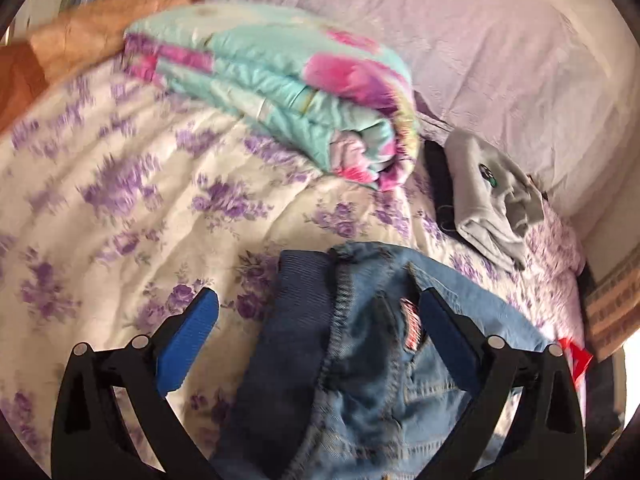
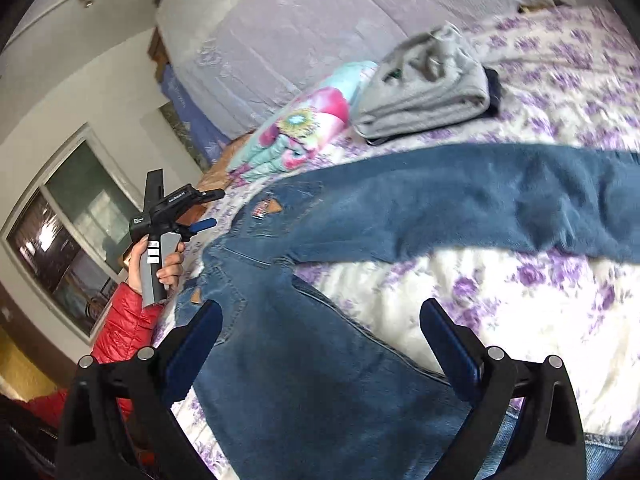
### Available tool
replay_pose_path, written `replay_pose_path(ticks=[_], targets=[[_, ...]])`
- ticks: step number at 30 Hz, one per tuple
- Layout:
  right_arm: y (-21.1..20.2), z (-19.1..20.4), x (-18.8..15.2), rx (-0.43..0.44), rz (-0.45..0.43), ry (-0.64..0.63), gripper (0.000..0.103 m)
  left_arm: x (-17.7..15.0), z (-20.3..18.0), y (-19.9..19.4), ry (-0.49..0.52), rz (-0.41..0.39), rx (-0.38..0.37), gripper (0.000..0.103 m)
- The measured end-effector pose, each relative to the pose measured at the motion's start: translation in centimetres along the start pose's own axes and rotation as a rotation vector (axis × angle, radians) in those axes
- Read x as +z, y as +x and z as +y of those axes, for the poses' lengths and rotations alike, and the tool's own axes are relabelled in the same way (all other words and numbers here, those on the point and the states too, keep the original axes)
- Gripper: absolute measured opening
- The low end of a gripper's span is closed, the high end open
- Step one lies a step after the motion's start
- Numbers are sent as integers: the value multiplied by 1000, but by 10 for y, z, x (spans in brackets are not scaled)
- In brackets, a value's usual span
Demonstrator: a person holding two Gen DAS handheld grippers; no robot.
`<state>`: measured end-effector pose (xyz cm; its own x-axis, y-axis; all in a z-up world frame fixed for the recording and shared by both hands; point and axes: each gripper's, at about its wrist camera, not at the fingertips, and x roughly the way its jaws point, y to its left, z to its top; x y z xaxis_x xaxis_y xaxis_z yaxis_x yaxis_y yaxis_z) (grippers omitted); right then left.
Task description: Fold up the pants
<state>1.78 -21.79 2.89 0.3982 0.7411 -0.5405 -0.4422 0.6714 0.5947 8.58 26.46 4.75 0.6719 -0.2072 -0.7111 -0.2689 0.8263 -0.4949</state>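
On floral quilt (image 2: 500, 300), splayed denim jeans (image 2: 320, 360), open claws

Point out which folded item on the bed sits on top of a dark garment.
The grey folded garment, resting on a dark piece; the floral quilt lies directly on the bedspread.

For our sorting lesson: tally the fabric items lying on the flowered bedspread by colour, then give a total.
Blue denim: 1, the jeans
Grey: 1, the folded grey garment
Dark navy: 1, the dark folded piece under the grey one
Turquoise and pink: 1, the folded quilt
Total: 4
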Motion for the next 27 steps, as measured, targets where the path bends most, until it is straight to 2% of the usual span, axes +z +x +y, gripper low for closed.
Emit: replay_pose_path(ticks=[2, 3, 5, 6, 7, 9, 10, 13, 17, 19, 21, 23, 24, 26, 27], targets=[[5, -16, 4, 32, -2, 86, 100, 1, 28, 30, -121, 71, -103, 97], [3, -21, 7, 43, -25, 118, 100, 1, 32, 30, -120, 39, -140, 97], [1, -24, 24, 29, -52, 115, 100, 7, 24, 27, -68, 45, -182, 97], [1, -22, 33, 9, -63, 94, 100, 7, 20, 26, -41, 39, -195, 93], [4, -21, 45, -10, -71, 66, 100, 7, 16, 28, -19, 36, -189, 88], [16, -14, 71, -52, -71, -8, 100, 6, 11, 40, 5, 81, -189, 51], [24, -11, 83, -76, -56, -48, 100, 4, 8, 44, 24, 99, -191, 50], [55, -5, 119, -166, 14, -211, 100, 5, 1, 43, 77, 80, -169, 49], [105, -9, 159, -294, 109, -450, 100, 5, 4, 42, 72, 77, -178, 48], [126, -19, 166, -298, 181, -512, 99, 6, 8, 41, 54, 80, -198, 48], [143, -34, 163, -282, 258, -506, 97, 7, 12, 43, 41, 85, -213, 48], [155, -51, 156, -282, 307, -459, 75, 6, 13, 44, 38, 88, -218, 48], [152, -55, 155, -280, 273, -435, 71, 6, 12, 44, 41, 88, -222, 48], [141, -53, 153, -264, 234, -410, 20, 6, 11, 43, 52, 80, -220, 47], [133, -47, 150, -267, 214, -400, 16, 6, 9, 41, 61, 69, -220, 45]])
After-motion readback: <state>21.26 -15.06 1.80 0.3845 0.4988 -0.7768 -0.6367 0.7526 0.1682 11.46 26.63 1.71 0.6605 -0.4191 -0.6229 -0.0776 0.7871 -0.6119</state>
